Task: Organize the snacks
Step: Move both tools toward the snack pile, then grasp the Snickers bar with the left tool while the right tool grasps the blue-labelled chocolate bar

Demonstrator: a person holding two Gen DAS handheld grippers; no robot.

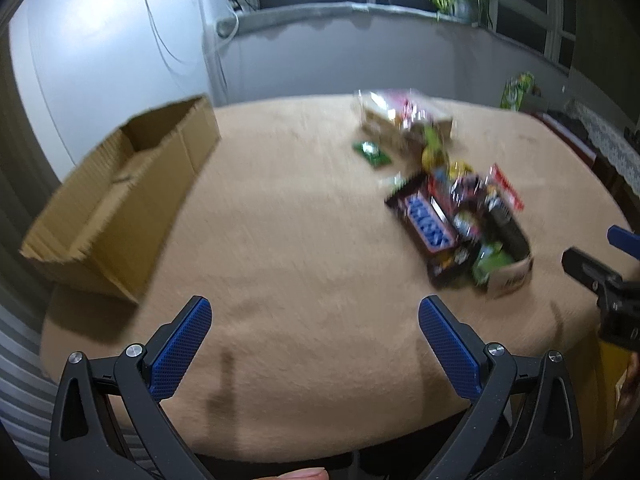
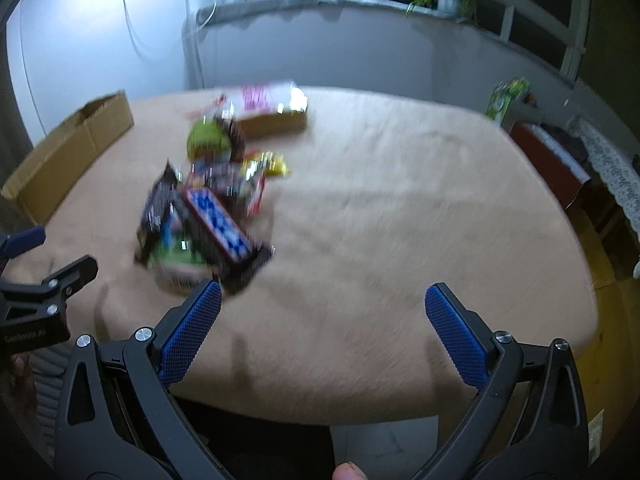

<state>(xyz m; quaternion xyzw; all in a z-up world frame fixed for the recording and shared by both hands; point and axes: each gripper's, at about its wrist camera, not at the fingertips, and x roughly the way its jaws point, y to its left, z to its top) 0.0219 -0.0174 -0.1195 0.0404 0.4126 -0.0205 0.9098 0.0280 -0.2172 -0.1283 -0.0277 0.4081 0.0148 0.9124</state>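
Brown, blue and white wrapping marks the biggest item in the snack pile [image 1: 456,216], a long chocolate bar [image 1: 427,222] lying on top of a jumble of dark, green, yellow and red packets; motion blur hides most of the print. The pile rests on the beige-covered table [image 1: 288,216], spilling from a small low carton [image 1: 510,276] at its near end, with a second small carton [image 2: 272,122] of packets at its far end and one green packet [image 1: 370,153] lying loose beside that. An empty cardboard box [image 1: 120,200] stands at the table's edge, well apart from the pile on the opposite side. The left gripper [image 1: 315,312] hovers over the table's near edge with its blue-padded jaws spread wide and nothing between them; the pile lies ahead of it and to its right. The right gripper [image 2: 323,300] is likewise spread wide and empty, its left fingertip [image 2: 208,294] just beside the pile's near end, though whether they touch cannot be told.
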